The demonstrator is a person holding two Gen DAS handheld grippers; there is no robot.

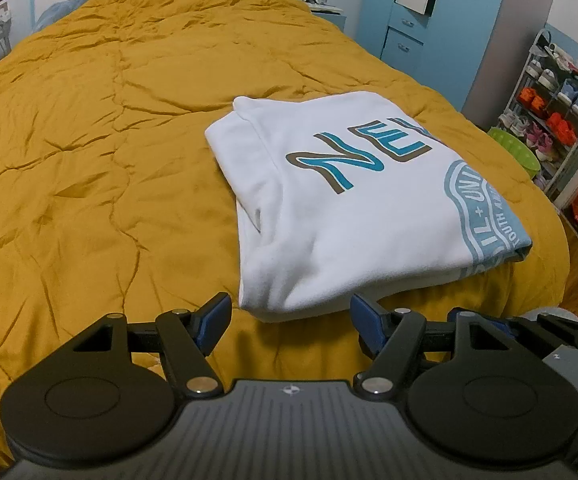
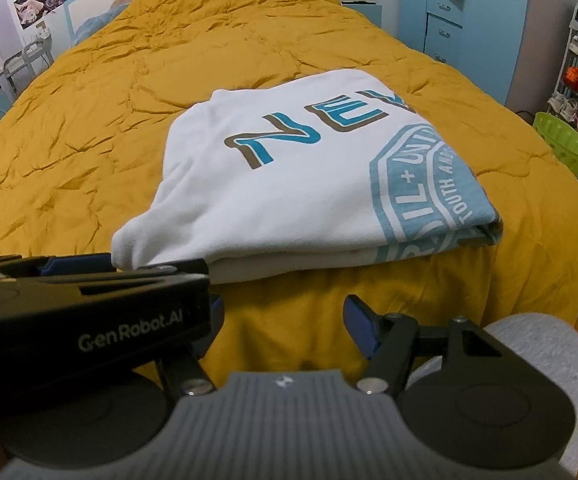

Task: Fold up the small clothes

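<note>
"NEV" on white shirt [image 2: 289,184]; "GenRobot.AI" on left hand-held gripper [image 2: 89,300].

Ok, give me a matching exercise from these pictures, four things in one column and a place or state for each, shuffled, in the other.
Things:
1. white printed sweatshirt
2. mustard quilted bedspread
3. lime green plastic basket
4. left gripper

Place or state:
A. on the floor beside the shoe rack
B. open, holding nothing
C. folded, lying on the bed
D. spread over the whole bed

Pairs: 1-C, 2-D, 3-A, 4-B
</note>
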